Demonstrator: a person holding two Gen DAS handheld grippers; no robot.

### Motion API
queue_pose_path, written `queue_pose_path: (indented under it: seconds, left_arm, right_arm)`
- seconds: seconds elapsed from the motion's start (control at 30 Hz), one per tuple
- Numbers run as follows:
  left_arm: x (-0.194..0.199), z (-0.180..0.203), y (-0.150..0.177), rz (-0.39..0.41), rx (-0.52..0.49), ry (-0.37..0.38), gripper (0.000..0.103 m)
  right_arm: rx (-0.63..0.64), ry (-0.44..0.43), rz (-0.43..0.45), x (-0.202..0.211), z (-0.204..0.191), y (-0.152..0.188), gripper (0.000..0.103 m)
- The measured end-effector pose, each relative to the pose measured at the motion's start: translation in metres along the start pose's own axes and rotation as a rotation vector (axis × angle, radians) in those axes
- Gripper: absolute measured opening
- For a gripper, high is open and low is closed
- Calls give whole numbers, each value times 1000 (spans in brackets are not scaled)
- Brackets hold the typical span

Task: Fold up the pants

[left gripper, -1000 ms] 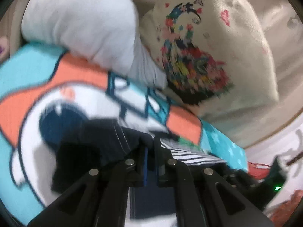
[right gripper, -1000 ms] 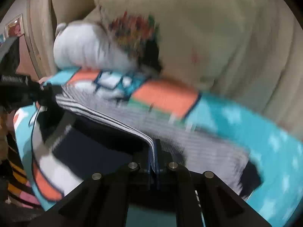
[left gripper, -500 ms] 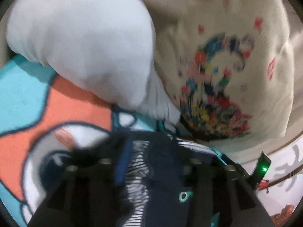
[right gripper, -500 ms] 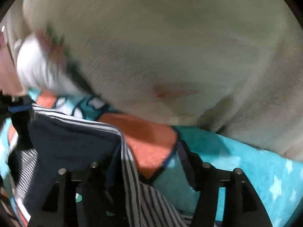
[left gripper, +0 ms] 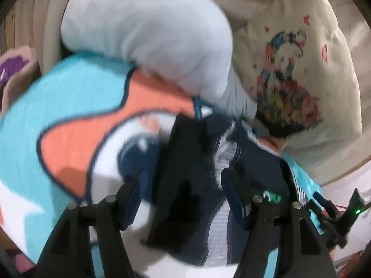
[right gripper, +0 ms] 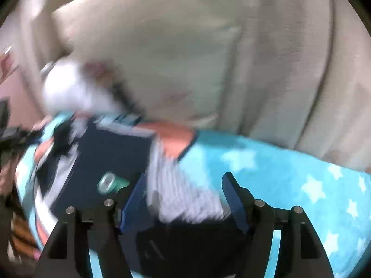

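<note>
The pants (left gripper: 199,173) are navy with grey-white striped panels and a small green logo. They lie folded on a teal, orange and white blanket (left gripper: 76,120). My left gripper (left gripper: 183,180) is open and empty, its blue-padded fingers standing either side of the pants' left part. In the right wrist view the pants (right gripper: 116,153) lie ahead and to the left, with a striped panel (right gripper: 180,192) between the fingers. My right gripper (right gripper: 183,185) is open and empty just above that panel. The frames are motion-blurred.
A white stuffed pillow (left gripper: 148,37) and a cream cushion with a colourful print (left gripper: 292,74) rest against the beige sofa back (right gripper: 208,53) right behind the pants. The star-patterned blanket (right gripper: 289,180) stretches to the right. The sofa's edge drops off at the far left.
Both grippers were shut on the pants' edge a second ago, carried it toward the cushions, then opened and let go. Both have drawn back a little since.
</note>
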State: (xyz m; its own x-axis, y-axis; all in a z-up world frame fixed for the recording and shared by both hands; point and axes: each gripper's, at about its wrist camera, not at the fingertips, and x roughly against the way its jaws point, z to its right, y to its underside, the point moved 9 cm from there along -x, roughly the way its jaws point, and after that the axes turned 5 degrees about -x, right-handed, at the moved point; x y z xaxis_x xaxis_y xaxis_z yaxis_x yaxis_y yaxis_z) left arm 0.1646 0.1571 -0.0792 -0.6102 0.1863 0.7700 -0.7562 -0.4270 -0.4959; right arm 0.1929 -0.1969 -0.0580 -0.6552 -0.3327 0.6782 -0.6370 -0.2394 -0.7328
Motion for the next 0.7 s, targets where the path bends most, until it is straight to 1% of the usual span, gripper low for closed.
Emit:
queue_pose_path:
  seconds: [0.03,0.07,0.1,0.13,0.17,0.2,0.23,0.3,0.33,0.37,0.4,0.43,0.5,0.53,0.6,0.63,0.67,0.7]
  left_arm:
    - [0,-3,9,-9,14,9,65]
    - [-1,-5,14,-14,23,13,65]
    - [-1,-7,18,-15,29,15,65]
    - [-2,-8,21,-15,31,13,65]
    - [0,-9,24,-11,29,2,65]
    - [0,-10,24,-6,26,-8,65]
    - [-1,-12,23,-3,22,-18,65]
    - [-6,-15,21,-12,29,-35,65]
    - [-8,-16,20,-18,34,-34,65]
    - [-13,-15,20,-28,38,-27,65]
    - [-14,-14,21,-33,36,-21,66]
    - [-17,-12,22,-38,31,-15,67]
    - [-22,-9,26,-52,10,-4,75]
    - [-25,-8,27,-60,-3,-4,76]
    - [-30,-3,28,-60,-41,-3,80]
    - [-32,1,29,-59,-60,3,85]
    - [-35,10,31,-64,-89,20,88]
    - [-37,17,34,-76,-110,42,88]
  right_arm:
    - [76,30,-15,-5,-10,9,73]
    - [121,60,-30,-13,-10,14,73]
    - [164,116,-54,-21,-10,19,71]
    - [194,179,-75,-33,-7,18,41]
    - [201,225,-90,-36,0,20,14]
    - [158,227,-80,-35,9,13,13]
    - [100,225,-57,-31,25,4,14]
    - [-45,262,-19,-29,61,-18,16]
    - [-117,273,-14,-30,79,-27,32]
    - [-198,301,-26,-33,101,-30,55]
    - [-281,316,-40,-33,121,-30,60]
    - [-362,288,-31,-27,133,-26,60]
    - [-447,201,1,-11,140,-20,61]
    - [-465,172,5,-1,141,-12,64]
    - [-477,114,-2,10,135,5,69]
    - [-485,86,-13,18,131,18,72]
    - [-488,68,-27,22,126,28,72]
    - [-490,50,-48,24,117,43,72]
